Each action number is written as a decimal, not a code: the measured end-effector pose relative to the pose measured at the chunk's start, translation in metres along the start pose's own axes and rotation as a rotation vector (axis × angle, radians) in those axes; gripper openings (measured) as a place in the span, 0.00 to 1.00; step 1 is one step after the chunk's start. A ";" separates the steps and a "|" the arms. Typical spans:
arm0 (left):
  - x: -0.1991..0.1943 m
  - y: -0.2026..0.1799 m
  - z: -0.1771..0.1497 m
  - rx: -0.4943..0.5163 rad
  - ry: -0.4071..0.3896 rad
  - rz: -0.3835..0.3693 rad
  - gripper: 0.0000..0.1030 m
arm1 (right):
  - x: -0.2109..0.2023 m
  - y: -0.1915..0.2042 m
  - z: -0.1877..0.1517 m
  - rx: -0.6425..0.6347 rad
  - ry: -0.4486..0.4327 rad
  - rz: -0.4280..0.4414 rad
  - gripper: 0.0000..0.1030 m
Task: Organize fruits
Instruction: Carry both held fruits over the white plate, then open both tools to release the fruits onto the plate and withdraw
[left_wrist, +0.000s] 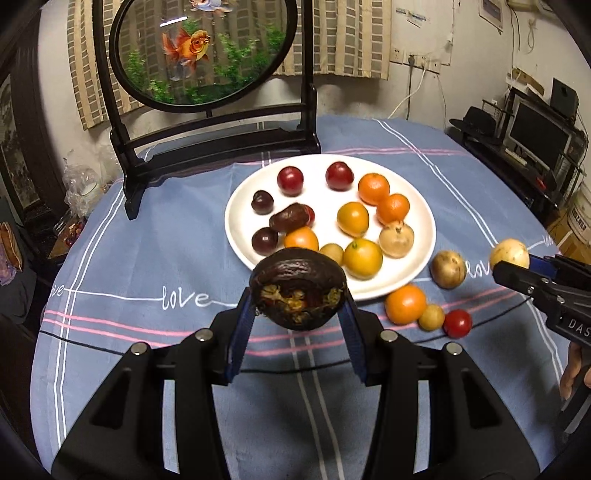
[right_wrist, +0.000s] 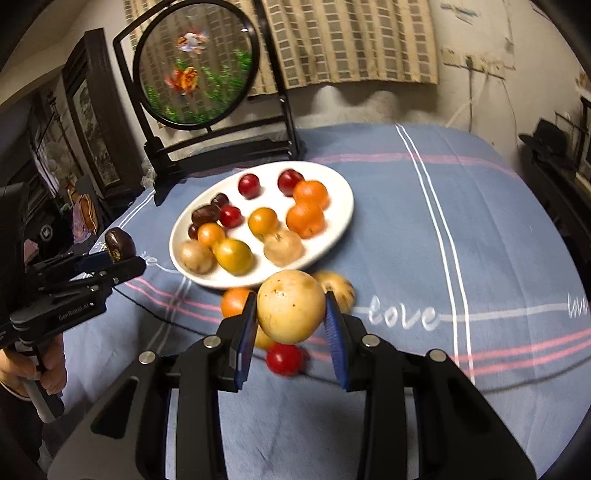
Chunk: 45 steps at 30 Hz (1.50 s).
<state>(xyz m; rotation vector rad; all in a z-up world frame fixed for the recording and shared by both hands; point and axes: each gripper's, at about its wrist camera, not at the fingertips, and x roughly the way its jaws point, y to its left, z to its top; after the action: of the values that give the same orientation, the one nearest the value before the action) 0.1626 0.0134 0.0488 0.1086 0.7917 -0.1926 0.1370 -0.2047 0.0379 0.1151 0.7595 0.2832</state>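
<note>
We held a dark, wrinkled, split-open fruit (left_wrist: 298, 291) pinched in the left gripper (left_wrist: 298, 306), raised just before the white round plate's (left_wrist: 240, 206) near rim. The right gripper (right_wrist: 290, 314) clamped a pale yellow round fruit (right_wrist: 290, 305); the plate lay ahead-left of it.

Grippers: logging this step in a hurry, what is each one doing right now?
Left gripper: shut on a dark wrinkled fruit.
Right gripper: shut on a pale yellow fruit.
</note>
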 end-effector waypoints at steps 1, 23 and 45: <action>0.001 -0.001 0.003 0.001 -0.002 0.000 0.45 | 0.001 0.004 0.005 -0.012 -0.004 0.000 0.35; 0.064 0.003 0.078 -0.071 -0.044 -0.022 0.45 | 0.074 0.027 0.086 -0.069 -0.026 -0.024 0.35; 0.109 0.015 0.086 -0.150 0.011 0.006 0.46 | 0.147 0.005 0.104 0.158 0.119 0.038 0.36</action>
<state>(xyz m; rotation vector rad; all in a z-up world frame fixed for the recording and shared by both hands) 0.3002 -0.0004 0.0312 -0.0296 0.8144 -0.1260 0.3094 -0.1567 0.0172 0.2639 0.8988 0.2676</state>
